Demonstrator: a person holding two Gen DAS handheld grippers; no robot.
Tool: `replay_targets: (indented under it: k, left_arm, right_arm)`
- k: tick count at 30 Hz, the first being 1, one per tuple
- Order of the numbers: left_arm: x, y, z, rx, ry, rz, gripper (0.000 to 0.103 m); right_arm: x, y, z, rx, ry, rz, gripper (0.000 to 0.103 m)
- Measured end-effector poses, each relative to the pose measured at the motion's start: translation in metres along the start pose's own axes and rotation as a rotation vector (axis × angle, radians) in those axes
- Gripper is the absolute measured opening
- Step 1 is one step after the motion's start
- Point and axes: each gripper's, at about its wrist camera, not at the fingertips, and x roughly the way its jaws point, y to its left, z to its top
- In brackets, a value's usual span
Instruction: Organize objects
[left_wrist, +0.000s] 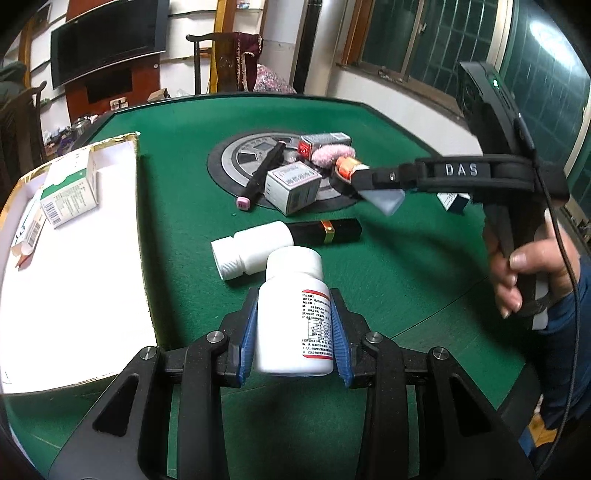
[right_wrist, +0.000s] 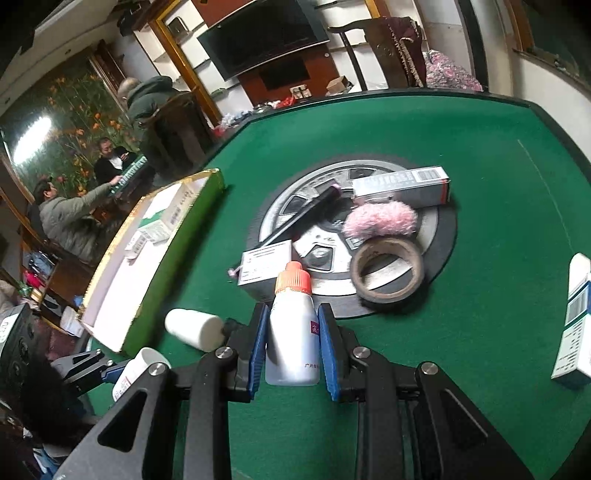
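In the left wrist view my left gripper (left_wrist: 293, 301) is shut on a white pill bottle (left_wrist: 291, 332) with a printed label, held upright above the green felt table (left_wrist: 406, 258). My right gripper (right_wrist: 293, 314) is shut on a small white dropper bottle (right_wrist: 291, 339) with an orange cap. From the left wrist view, the right gripper (left_wrist: 364, 177) hovers over the table's round centre disc (left_wrist: 236, 162), the dropper bottle (left_wrist: 347, 167) in it. A white open box (left_wrist: 74, 277) at the left holds medicine cartons (left_wrist: 68, 188).
A second white bottle (left_wrist: 251, 251) and a black lipstick (left_wrist: 325, 230) lie on the felt. On the disc lie a tape roll (right_wrist: 386, 269), a pink puff (right_wrist: 380, 219), a long grey carton (right_wrist: 402, 186), a small white carton (right_wrist: 264, 266) and a black brush (right_wrist: 303, 214). A blue-white carton (right_wrist: 576, 321) lies right. People sit at a far table.
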Motion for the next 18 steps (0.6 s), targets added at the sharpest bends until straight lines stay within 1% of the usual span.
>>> replay_targets:
  k: [4, 13, 18]
  left_arm:
    - [-0.008, 0.007, -0.001, -0.024, -0.021, -0.009, 0.035]
    - [-0.018, 0.014, 0.000, -0.038, -0.045, -0.032, 0.035]
    - [-0.023, 0.020, 0.001, -0.051, -0.057, -0.044, 0.035]
  right_arm:
    - [0.002, 0.010, -0.005, 0.004, 0.003, 0.027, 0.026]
    - [0.006, 0.030, -0.013, 0.016, 0.006, 0.091, 0.026]
    - [0.009, 0.037, -0.015, 0.022, 0.012, 0.106, 0.026]
